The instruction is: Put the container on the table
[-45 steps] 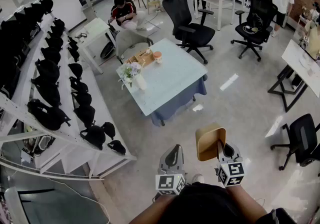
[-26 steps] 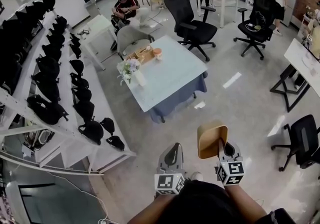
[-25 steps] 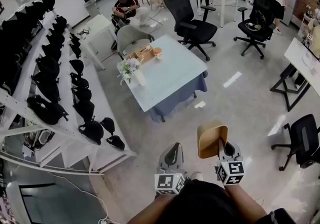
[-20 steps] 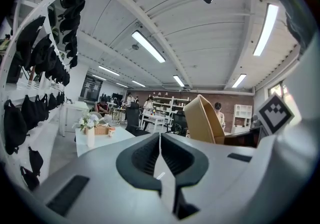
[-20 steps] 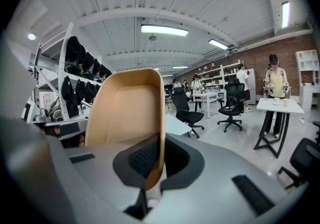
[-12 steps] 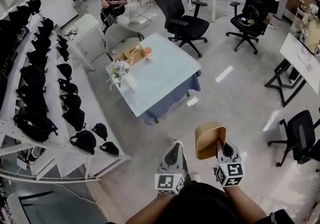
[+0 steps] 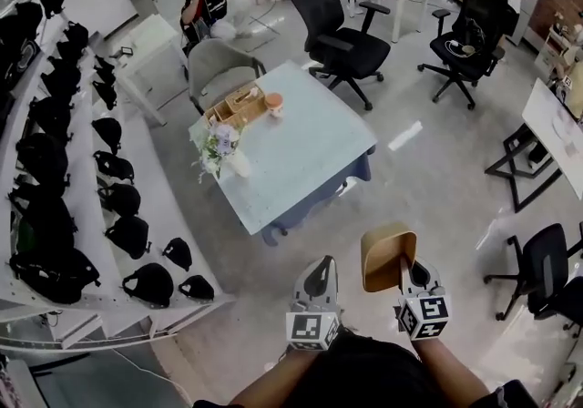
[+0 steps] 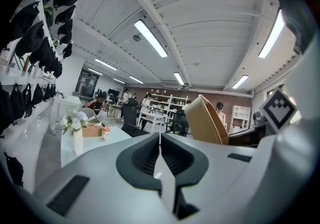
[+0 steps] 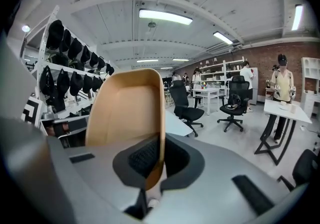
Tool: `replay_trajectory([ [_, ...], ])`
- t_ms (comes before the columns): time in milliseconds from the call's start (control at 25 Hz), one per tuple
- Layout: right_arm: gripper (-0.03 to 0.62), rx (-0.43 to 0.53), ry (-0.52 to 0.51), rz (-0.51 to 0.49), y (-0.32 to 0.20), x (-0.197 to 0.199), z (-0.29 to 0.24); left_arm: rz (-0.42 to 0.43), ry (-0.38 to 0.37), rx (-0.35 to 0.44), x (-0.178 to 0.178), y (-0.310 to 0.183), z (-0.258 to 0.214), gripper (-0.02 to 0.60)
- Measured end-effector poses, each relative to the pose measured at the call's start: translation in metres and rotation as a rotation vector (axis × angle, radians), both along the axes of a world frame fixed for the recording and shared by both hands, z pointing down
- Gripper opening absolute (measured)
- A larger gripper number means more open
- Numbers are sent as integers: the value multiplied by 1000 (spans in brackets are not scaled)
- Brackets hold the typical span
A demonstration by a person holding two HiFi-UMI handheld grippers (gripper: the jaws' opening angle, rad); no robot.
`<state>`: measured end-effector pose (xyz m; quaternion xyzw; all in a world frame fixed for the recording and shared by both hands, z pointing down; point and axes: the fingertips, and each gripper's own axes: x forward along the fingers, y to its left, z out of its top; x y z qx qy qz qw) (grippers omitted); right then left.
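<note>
A tan, open-topped container (image 7: 385, 258) stands on edge above the floor, its rim pinched between the jaws of my right gripper (image 7: 406, 268). In the right gripper view the container (image 9: 131, 118) fills the middle, with the pads closed on its wall. My left gripper (image 7: 317, 274) is beside it, shut and empty; its jaws meet in the left gripper view (image 8: 160, 154), where the container (image 8: 205, 120) shows at the right. The light blue table (image 7: 314, 147) stands ahead, well beyond both grippers.
On the table's far left are a vase of flowers (image 7: 223, 149), a woven basket (image 7: 239, 104) and a small cup (image 7: 272, 104). A grey chair (image 7: 219, 66) and a black office chair (image 7: 342, 37) stand behind it. White shelves of black bags (image 7: 100, 206) line the left.
The whole view has shifted: the table now sits nearer and lower in the head view. Both grippers keep their places in the view, the container still held by the right one.
</note>
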<state>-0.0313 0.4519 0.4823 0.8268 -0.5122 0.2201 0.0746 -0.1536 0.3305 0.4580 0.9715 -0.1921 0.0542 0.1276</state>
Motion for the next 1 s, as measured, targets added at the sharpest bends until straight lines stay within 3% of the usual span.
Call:
replay_trajectory([
  [320, 0, -30, 4, -16, -77, 35, -11, -7, 29, 11, 42, -73, -17, 15],
  [1000, 1, -69, -8, -19, -228, 85, -9, -3, 68, -56, 87, -217, -9, 15],
])
